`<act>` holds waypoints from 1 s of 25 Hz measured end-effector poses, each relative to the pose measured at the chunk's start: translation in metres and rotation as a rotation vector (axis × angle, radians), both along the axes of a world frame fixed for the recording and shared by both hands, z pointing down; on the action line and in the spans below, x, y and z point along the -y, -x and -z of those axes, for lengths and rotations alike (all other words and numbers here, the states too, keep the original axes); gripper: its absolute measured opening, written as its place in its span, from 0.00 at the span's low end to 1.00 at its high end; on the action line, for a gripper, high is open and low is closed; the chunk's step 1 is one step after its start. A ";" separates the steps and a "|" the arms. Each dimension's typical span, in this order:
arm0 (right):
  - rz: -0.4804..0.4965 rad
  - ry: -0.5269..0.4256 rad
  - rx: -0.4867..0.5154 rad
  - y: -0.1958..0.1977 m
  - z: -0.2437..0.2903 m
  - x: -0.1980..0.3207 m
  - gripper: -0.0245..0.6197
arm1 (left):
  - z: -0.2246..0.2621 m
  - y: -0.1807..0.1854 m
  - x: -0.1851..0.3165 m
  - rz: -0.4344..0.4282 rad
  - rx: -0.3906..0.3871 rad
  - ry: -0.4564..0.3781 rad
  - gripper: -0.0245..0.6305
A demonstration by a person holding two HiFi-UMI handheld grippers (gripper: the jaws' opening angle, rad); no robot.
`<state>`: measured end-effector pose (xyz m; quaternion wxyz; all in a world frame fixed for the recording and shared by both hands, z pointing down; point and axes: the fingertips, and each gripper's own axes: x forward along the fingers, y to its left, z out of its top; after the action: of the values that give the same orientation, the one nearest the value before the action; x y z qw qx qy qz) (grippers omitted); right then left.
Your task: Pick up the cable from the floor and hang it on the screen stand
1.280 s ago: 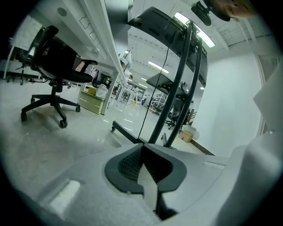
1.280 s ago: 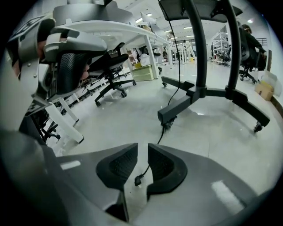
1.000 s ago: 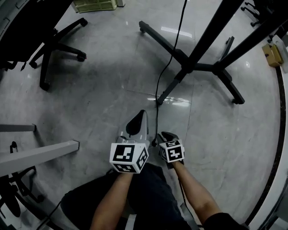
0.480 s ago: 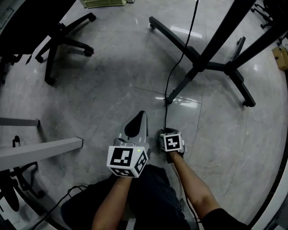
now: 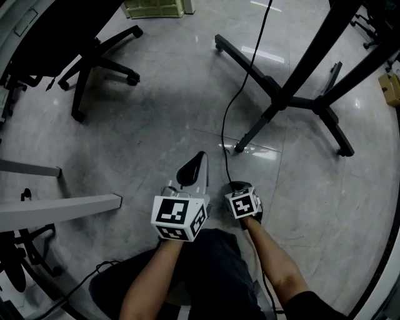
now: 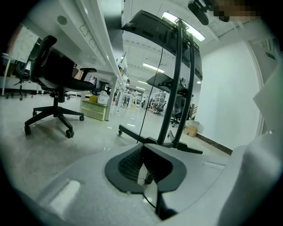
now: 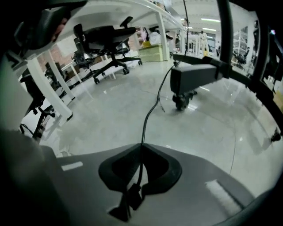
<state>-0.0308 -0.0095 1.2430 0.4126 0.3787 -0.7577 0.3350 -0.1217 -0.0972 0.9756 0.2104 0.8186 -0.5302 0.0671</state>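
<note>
Grey left gripper (image 5: 200, 155), right gripper (image 5: 235, 185) — black pads (image 6: 128, 163), checkered marker cubes (image 5: 178, 217) — dark trousers (image 5: 206, 269)

We see the screen stand (image 5: 282, 100) ahead-right on the floor (image 5: 156, 125), feet splayed out. Cable (image 5: 223, 134) comes in from top, runs left of the stand's hub, passes just left of its near foot and ends right in front of us. Office chair (image 5: 94, 59) far left, surface leg (image 5: 59, 209) near left, crate (image 5: 153, 7) behind, top centre.
</note>
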 end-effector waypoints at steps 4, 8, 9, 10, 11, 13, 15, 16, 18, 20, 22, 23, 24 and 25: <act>0.097 -0.124 -0.004 0.016 0.060 0.016 0.07 | 0.029 0.003 0.016 -0.012 0.035 -0.021 0.03; 0.163 -0.233 -0.045 0.012 0.140 0.030 0.07 | 0.088 -0.001 0.030 -0.061 0.078 -0.058 0.03; 0.172 -0.255 -0.058 0.011 0.161 0.033 0.07 | 0.105 0.001 0.032 -0.063 0.074 -0.063 0.03; 0.181 -0.275 -0.072 0.009 0.183 0.036 0.07 | 0.122 0.003 0.034 -0.064 0.070 -0.066 0.03; 0.191 -0.296 -0.086 0.006 0.206 0.040 0.07 | 0.139 0.004 0.035 -0.067 0.071 -0.070 0.03; 0.216 -0.343 -0.117 0.001 0.252 0.048 0.07 | 0.173 0.003 0.036 -0.081 0.086 -0.079 0.03; 0.243 -0.394 -0.153 -0.005 0.302 0.057 0.07 | 0.208 0.000 0.039 -0.099 0.095 -0.084 0.03; 0.254 -0.418 -0.171 -0.009 0.328 0.061 0.07 | 0.225 -0.003 0.040 -0.106 0.091 -0.083 0.03; 0.269 -0.465 -0.203 -0.017 0.383 0.070 0.07 | 0.263 -0.009 0.043 -0.117 0.077 -0.077 0.03; 0.282 -0.520 -0.232 -0.025 0.442 0.078 0.07 | 0.303 -0.016 0.045 -0.127 0.067 -0.065 0.03; 0.302 -0.587 -0.271 -0.034 0.504 0.088 0.07 | 0.348 -0.027 0.050 -0.146 0.047 -0.062 0.03; 0.311 -0.620 -0.294 -0.039 0.535 0.094 0.07 | 0.372 -0.034 0.053 -0.162 0.032 -0.069 0.03; 0.317 -0.650 -0.316 -0.044 0.566 0.100 0.07 | 0.396 -0.041 0.056 -0.178 0.018 -0.079 0.03; 0.321 -0.677 -0.335 -0.049 0.595 0.105 0.07 | 0.419 -0.047 0.059 -0.191 0.008 -0.088 0.02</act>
<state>0.0183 -0.1141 0.6476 0.4291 0.4195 -0.7970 -0.0681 -0.0749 -0.1564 0.5564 0.1647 0.8735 -0.4532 0.0668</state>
